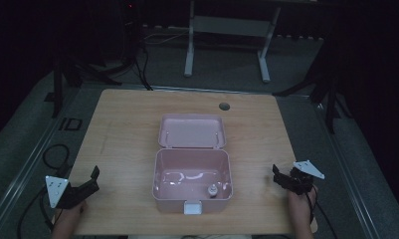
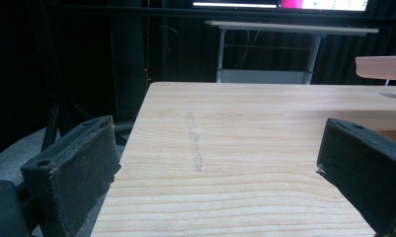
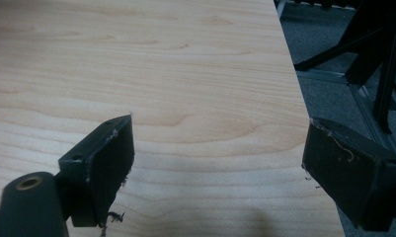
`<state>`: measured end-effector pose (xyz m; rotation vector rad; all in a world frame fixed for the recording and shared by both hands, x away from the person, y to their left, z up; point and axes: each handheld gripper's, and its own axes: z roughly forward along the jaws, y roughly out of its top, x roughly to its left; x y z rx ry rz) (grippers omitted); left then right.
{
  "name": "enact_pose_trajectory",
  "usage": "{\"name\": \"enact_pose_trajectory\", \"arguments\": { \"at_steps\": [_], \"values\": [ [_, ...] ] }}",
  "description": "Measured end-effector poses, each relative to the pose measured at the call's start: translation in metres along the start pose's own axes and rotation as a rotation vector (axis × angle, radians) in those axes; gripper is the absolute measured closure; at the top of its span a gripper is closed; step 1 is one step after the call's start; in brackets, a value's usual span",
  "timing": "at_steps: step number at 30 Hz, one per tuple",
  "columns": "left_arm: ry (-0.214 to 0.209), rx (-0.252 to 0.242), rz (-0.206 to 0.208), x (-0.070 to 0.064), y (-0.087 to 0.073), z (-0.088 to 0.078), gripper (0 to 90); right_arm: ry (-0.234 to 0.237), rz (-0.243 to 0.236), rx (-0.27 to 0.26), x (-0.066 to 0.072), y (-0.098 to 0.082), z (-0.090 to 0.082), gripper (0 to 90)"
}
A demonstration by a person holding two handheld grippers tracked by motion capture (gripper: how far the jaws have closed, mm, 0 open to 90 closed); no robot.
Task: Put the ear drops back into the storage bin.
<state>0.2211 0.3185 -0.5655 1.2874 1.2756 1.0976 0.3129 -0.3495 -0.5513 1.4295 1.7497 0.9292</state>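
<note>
Both grippers idle, left gripper [image 1: 85, 185] and right gripper [image 1: 282, 178] jaws spread, flanking open pink box [image 1: 192, 181]; next likely reach for small bottle [image 1: 212, 190] inside.

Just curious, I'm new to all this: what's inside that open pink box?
Inside the pink box a small pale bottle-like thing stands near the front right corner. The rest of the floor looks bare, though the front wall hides its nearest strip.
</note>
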Motion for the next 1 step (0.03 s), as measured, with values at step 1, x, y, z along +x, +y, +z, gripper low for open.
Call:
{"name": "enact_pose_trajectory", "arguments": {
  "at_steps": [1],
  "values": [
    [0.000,0.000,0.000,0.0000,0.0000,0.0000,2.4,-0.003,-0.006,0.002,0.0005,0.0000,0.0004,12.1]
  ]
}}
